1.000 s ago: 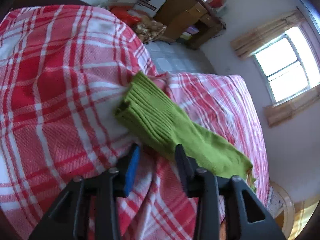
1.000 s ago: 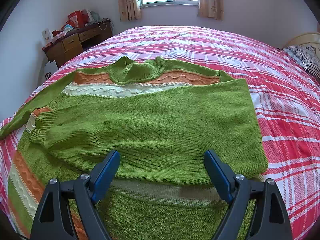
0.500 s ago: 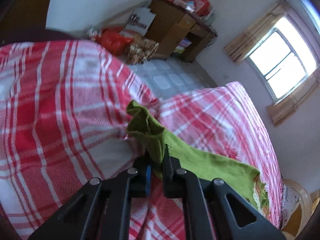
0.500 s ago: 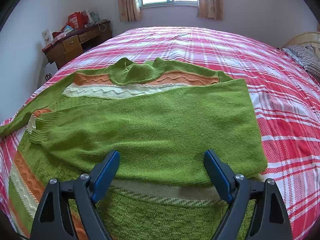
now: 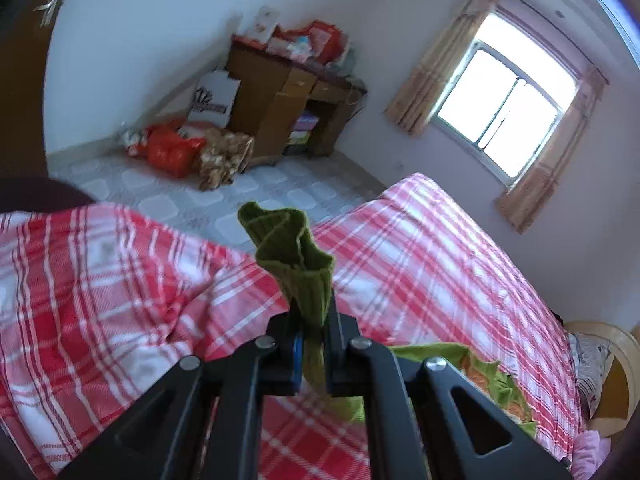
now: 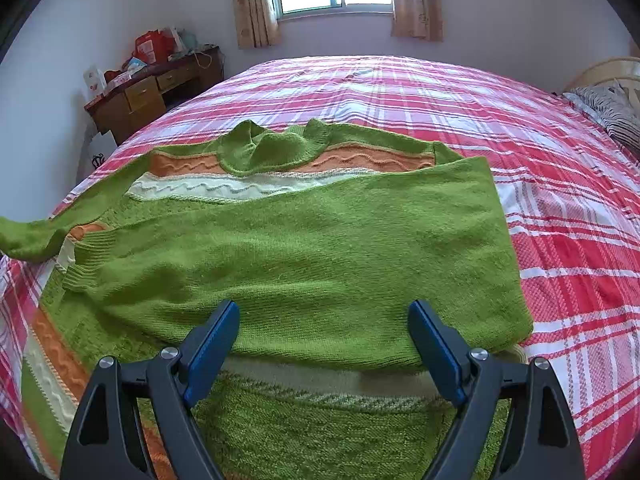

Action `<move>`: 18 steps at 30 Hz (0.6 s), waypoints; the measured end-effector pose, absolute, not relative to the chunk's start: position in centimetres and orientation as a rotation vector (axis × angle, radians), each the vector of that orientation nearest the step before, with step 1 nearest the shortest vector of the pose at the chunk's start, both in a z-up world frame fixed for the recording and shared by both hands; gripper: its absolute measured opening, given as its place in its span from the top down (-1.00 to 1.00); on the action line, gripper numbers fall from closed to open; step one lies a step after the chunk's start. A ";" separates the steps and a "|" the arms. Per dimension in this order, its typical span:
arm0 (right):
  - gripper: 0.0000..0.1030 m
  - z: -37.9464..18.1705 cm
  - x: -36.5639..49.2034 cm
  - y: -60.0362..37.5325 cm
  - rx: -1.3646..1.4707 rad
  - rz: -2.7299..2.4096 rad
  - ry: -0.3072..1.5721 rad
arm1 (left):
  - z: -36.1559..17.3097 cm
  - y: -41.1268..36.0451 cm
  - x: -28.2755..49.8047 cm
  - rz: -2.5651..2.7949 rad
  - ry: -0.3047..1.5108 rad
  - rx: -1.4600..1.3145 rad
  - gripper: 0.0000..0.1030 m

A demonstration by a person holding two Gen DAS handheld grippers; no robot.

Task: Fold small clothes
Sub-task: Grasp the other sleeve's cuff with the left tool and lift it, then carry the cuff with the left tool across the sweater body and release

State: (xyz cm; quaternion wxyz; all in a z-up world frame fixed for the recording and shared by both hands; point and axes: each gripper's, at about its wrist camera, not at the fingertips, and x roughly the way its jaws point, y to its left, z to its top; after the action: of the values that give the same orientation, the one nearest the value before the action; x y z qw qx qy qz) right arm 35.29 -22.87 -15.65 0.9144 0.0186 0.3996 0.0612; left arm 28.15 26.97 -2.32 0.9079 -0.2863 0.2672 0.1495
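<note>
A green knitted sweater (image 6: pixel 312 248) with orange and cream bands lies on the red plaid bed, its right sleeve folded across the chest. My left gripper (image 5: pixel 310 316) is shut on the ribbed cuff of the sweater's left sleeve (image 5: pixel 292 256), held up above the bedspread (image 5: pixel 100 280); the cuff stands out past the jaws. That sleeve (image 6: pixel 36 236) shows lifted at the left edge of the right wrist view. My right gripper (image 6: pixel 324 320) hangs open just over the sweater's lower body, with nothing between its pads.
A wooden desk (image 5: pixel 288 104) piled with bags stands by the wall, with bags (image 5: pixel 168 148) on the tiled floor beside it. A striped pillow (image 6: pixel 612 108) lies at the bed's far right. The bed edge drops to the floor on the left.
My left gripper closed on the sleeve cuff and lifted it off the bedspread, rolling as it rose. The right gripper stayed still and open.
</note>
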 end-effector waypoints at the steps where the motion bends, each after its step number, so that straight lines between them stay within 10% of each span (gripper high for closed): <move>1: -0.68 -15.6 35.3 -22.9 0.041 0.127 0.821 | -1.5 26.5 28.5 0.302 0.540 -0.573 0.86; 18: -0.68 -15.6 35.1 -23.4 0.074 0.138 0.808 | 6.6 18.2 31.2 0.129 0.447 -0.420 0.86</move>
State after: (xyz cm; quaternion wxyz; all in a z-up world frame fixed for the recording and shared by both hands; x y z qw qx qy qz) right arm 35.14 -23.37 -15.63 0.9164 0.0361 0.3929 0.0672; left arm 31.20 18.17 6.57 0.9513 -0.2065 0.2199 0.0635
